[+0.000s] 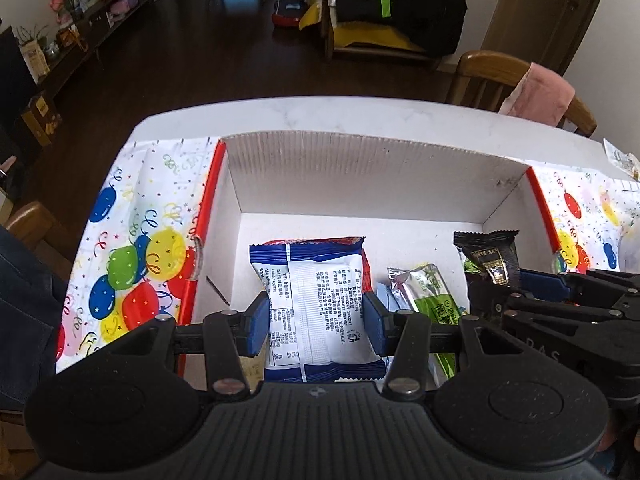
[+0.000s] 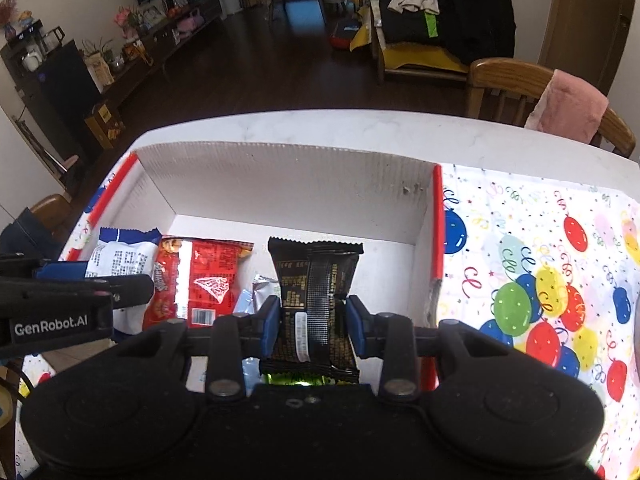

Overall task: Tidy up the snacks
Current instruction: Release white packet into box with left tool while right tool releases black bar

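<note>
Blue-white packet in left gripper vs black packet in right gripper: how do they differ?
Colour: the blue-white packet has a white printed panel with blue ends; the black packet is dark with gold print.
Width: the blue-white packet is wider, so the left gripper stands wider than the right gripper.
Position: blue-white packet left in the box, black packet near its right wall.
Shared: both are sealed, crimped-end snacks, each clamped over the box.

Your open white cardboard box with red edges (image 1: 360, 168) has bare floor along its far wall, behind the packets. The blue-and-white snack packet (image 1: 320, 300), red snack packet (image 2: 200, 280), silver-green packets (image 1: 424, 292) and black snack packet (image 2: 316, 300) crowd the near half. The tall side walls hem you in; the balloon-print cloth on the worktop (image 2: 540, 280) lies open to the right.
</note>
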A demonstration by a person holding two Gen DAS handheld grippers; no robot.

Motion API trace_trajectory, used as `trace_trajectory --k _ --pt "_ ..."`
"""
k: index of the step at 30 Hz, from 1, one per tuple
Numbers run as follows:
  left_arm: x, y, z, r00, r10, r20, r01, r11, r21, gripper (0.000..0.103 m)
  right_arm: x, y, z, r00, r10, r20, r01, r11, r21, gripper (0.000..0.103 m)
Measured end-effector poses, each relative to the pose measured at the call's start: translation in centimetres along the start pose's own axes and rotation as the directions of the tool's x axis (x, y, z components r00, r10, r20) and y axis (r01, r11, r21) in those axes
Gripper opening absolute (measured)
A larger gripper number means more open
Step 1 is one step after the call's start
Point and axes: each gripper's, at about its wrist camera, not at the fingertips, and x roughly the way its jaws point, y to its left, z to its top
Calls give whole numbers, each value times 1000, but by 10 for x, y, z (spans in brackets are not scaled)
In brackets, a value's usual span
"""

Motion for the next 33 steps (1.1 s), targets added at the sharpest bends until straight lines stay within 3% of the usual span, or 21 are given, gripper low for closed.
trace_trajectory --k 6,19,33 --pt "19 -1 1 999 15 -51 -14 1000 13 48 15 1 5 999 11 -34 -12 1000 -19 33" --pt "36 -3 -3 995 44 -86 -40 998 49 48 24 6 3 998 1 -64 -4 999 -48 34" --pt "14 8 -6 1000 11 -25 -11 1000 3 55 0 9 -3 999 43 -30 -43 999 -22 40"
